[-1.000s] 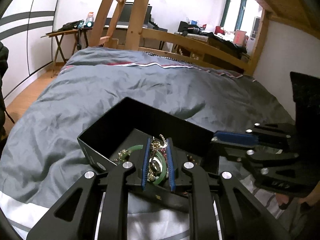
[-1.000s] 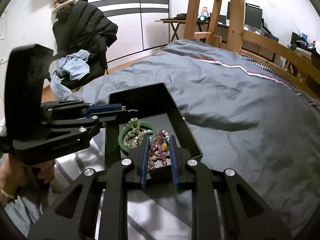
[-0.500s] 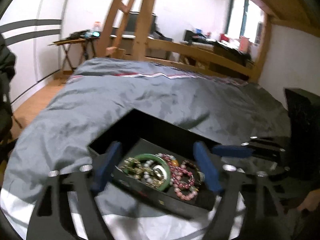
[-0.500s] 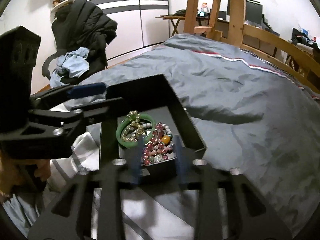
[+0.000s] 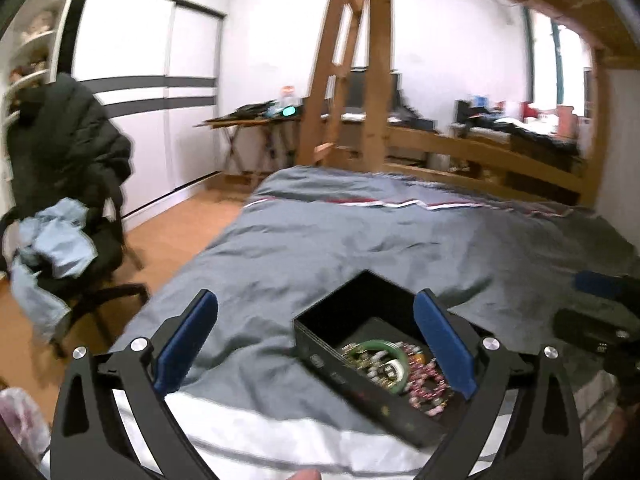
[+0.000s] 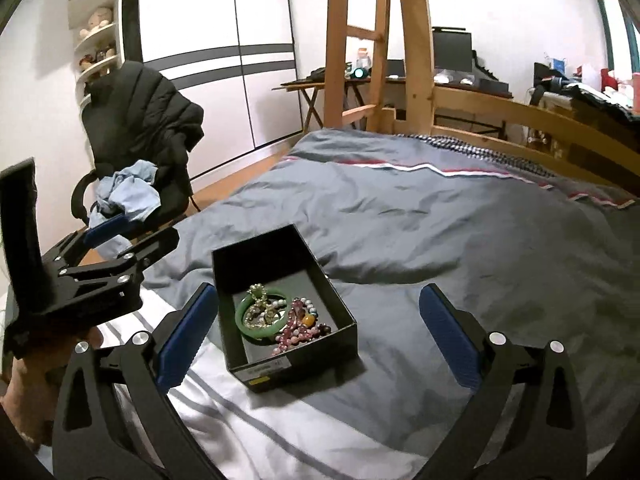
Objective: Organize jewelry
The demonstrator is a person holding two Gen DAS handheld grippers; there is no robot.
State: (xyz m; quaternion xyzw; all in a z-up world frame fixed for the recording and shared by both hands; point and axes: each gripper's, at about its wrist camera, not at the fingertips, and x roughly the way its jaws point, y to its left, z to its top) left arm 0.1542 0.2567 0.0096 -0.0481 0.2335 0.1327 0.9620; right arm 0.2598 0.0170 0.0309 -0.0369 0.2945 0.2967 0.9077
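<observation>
An open black jewelry box [image 6: 340, 312] lies on the grey duvet [image 6: 460, 216]. In it lie a green bangle [image 6: 244, 322], a pale bead bracelet [image 6: 264, 312] and a pink bead bracelet [image 6: 298, 330]. The box also shows in the left wrist view [image 5: 320, 356], with the green bangle [image 5: 394, 354] and pink beads [image 5: 428, 386]. My right gripper [image 6: 316, 336] is open and empty, held back above the box. My left gripper [image 5: 316, 340] is open and empty, left of the box; it shows in the right wrist view [image 6: 120, 236].
A white striped sheet [image 6: 280, 432] covers the bed's near end. An office chair [image 6: 136, 168] with a black jacket and blue cloth stands left of the bed. A wooden ladder [image 6: 376, 40] and bed rail [image 6: 540, 128] stand at the far end.
Both grippers have opened from shut and pulled back and up from the box. The jewelry stays in the box. The left view has swung to the left.
</observation>
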